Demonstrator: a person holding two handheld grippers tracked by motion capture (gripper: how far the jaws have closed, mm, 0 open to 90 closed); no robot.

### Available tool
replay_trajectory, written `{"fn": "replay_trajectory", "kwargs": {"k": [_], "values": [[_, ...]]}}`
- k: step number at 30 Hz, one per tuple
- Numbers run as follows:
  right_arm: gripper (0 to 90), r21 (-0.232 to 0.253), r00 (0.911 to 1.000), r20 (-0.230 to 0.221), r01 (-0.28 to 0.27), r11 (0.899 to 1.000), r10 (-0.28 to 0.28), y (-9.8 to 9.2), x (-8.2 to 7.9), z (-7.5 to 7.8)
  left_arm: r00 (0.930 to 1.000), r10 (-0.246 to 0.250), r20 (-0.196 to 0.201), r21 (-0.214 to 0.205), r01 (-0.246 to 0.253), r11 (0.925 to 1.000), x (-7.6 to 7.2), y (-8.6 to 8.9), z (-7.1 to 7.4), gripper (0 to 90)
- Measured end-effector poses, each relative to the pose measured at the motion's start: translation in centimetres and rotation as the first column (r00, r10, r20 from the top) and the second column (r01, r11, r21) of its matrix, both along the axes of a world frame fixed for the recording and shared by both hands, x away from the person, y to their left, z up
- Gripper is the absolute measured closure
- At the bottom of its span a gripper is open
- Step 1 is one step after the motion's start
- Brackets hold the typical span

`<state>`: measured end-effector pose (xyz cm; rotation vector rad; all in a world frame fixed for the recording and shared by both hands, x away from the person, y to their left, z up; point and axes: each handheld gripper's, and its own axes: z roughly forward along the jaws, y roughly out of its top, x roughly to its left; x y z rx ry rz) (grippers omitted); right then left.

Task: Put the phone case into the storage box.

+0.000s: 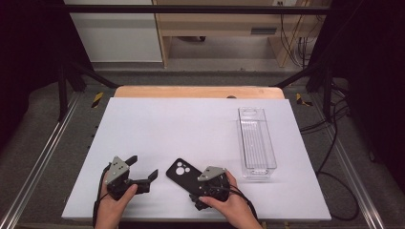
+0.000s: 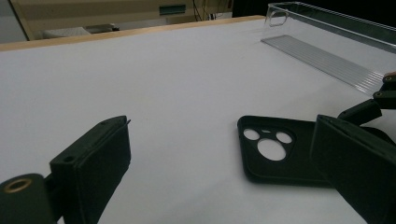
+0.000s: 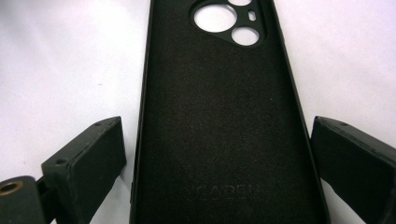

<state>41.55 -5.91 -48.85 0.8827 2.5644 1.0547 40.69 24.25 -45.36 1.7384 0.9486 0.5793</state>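
Note:
A black phone case point(image 1: 184, 175) lies inside-up on the white tabletop point(image 1: 191, 124), camera cutouts at its far end. My right gripper point(image 1: 203, 183) straddles its near end. In the right gripper view the case point(image 3: 219, 116) runs between the two jaws of the gripper point(image 3: 217, 163); a thin strip of white table shows at the left pad point(image 3: 100, 154), so the pads stand open around it. My left gripper point(image 1: 143, 167) rests open and empty to the case's left. Its own view looks between its jaws point(image 2: 219, 123) at the case point(image 2: 280, 154) and part of the right gripper point(image 2: 373, 102).
A long clear plastic bin point(image 1: 256, 143) stands empty at the right side of the table, also in the left gripper view point(image 2: 327, 51). A wooden edge point(image 1: 198, 91) runs along the table's far side, with metal rails at both sides.

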Motion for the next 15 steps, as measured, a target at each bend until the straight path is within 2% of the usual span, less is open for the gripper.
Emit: {"fn": "replay_trajectory", "kwargs": {"k": [8, 15], "values": [[12.4, -0.008, 0.9997, 0.010, 0.023, 1.000, -0.023, -0.13, -0.14, 0.16, 0.9999, -0.003, -0.010, -0.035, 0.003, 0.9994, 0.00, 0.13, 0.01, 5.4], [14.6, -0.018, 0.9995, 0.014, 0.029, 0.999, -0.029, -0.04, -0.30, 0.35, 0.9999, 0.001, -0.016, -0.053, -0.002, 0.9986, 0.02, 0.27, 0.02, 5.5]]}}
